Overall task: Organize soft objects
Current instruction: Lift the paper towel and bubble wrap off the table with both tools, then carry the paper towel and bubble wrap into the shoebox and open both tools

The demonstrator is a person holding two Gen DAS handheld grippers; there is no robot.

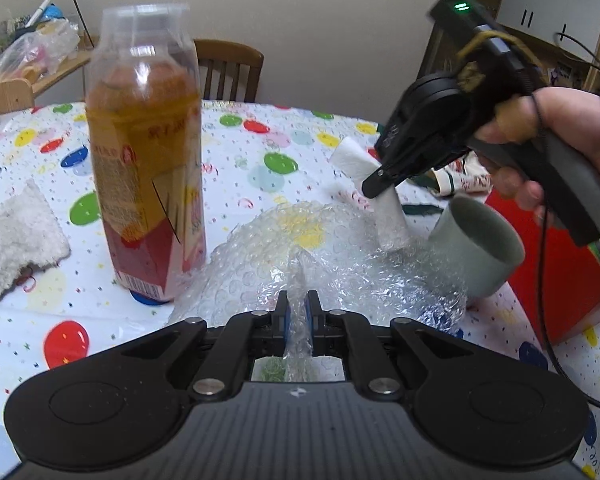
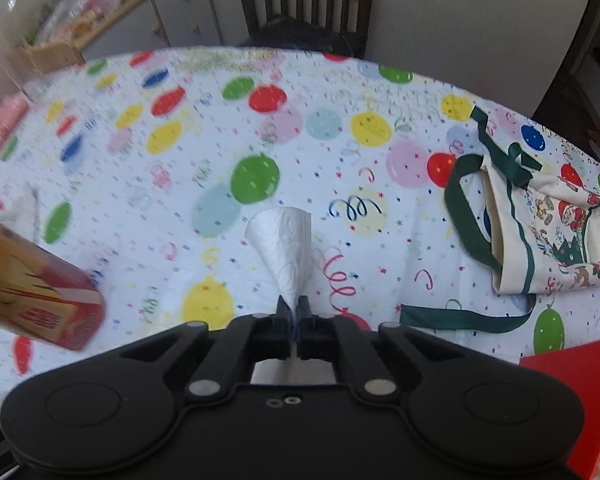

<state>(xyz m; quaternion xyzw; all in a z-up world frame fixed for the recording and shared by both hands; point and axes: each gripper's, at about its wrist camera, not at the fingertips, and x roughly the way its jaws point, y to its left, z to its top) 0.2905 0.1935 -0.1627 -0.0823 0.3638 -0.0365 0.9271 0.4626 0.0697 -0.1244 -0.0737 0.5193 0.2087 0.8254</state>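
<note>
My left gripper (image 1: 298, 304) is shut on a crumpled sheet of bubble wrap (image 1: 320, 256) that lies on the balloon-print tablecloth (image 1: 240, 152). My right gripper (image 2: 294, 310) is shut on a rolled white paper towel (image 2: 286, 252); the left wrist view shows it (image 1: 380, 184) holding the paper towel (image 1: 388, 216) tilted, with its lower end on the bubble wrap. A white fluffy cloth (image 1: 16, 236) lies at the left. A Christmas-print cloth bag (image 2: 540, 232) with green straps lies at the right.
A tall plastic bottle (image 1: 148, 152) with an orange and red label stands left of the bubble wrap. A grey-green cup (image 1: 476, 248) lies tipped at the right, beside a red box (image 1: 560, 272). A wooden chair (image 2: 304, 4) stands behind the table.
</note>
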